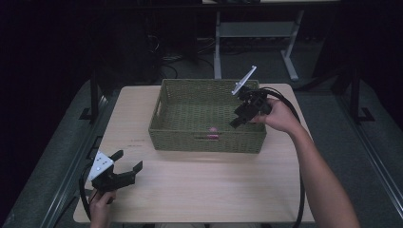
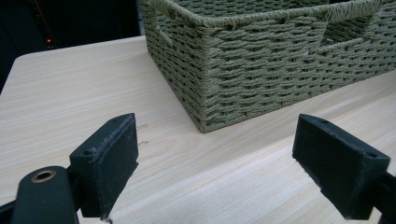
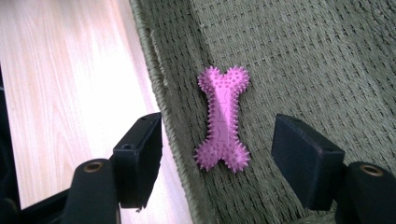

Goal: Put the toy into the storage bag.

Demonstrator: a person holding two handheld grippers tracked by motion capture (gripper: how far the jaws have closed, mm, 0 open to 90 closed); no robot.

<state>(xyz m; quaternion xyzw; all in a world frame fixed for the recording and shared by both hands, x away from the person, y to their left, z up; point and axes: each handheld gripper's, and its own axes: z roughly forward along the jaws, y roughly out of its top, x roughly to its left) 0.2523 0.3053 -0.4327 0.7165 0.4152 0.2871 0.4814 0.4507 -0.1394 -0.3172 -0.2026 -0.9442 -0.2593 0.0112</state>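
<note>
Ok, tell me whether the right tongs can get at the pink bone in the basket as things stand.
Probably yes. The right tongs hang open over the basket, the pink bone lies bare on the basket floor beneath their gap, and nothing stands between them.

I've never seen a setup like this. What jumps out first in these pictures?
A green woven basket stands mid-table, and a spiky pink bone-shaped toy lies inside it by the near wall. The right gripper hangs over the basket, jaws open and apart from the toy. The left gripper sits open at the table's near left corner.
</note>
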